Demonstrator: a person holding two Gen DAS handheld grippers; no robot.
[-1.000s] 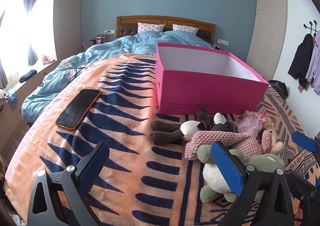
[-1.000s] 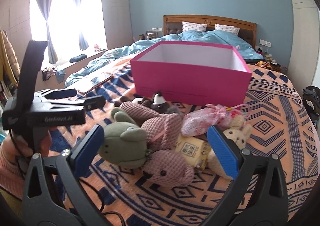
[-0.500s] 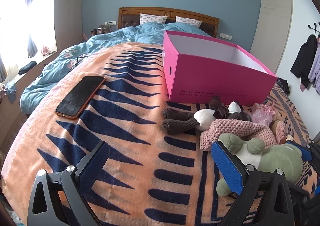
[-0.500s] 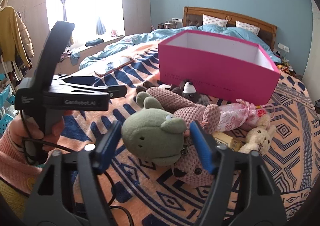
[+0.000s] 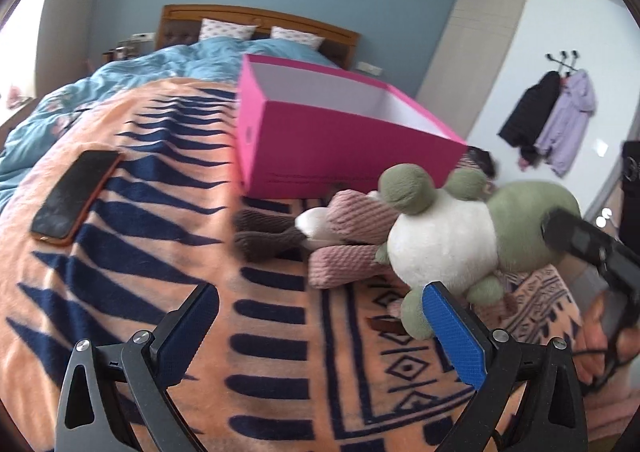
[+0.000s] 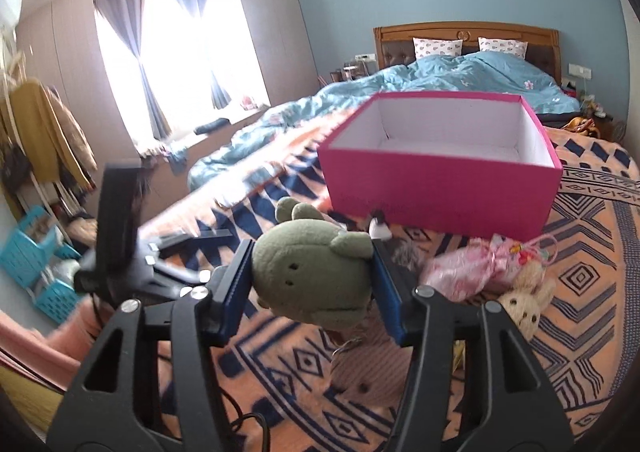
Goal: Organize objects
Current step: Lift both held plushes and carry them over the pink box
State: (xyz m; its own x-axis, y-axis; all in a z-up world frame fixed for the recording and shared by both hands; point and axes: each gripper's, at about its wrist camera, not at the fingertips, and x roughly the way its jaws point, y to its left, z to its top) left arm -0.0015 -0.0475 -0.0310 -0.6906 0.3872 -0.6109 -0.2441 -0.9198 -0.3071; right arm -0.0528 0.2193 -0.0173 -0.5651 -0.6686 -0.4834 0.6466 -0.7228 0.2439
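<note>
while clamped in the right gripper [image 6: 313, 284], green frog plush [image 6: 316, 276] hangs lifted.

Right gripper [image 6: 312, 284] is clamped tight, both blue pads [image 6: 236, 292] pressed in on whatever's between them, held up off the bed. Left gripper [image 5: 320, 332] hangs low with its jaws spread wide, nothing in them. Person's right hand [image 5: 600, 340] grips the handle.
</note>
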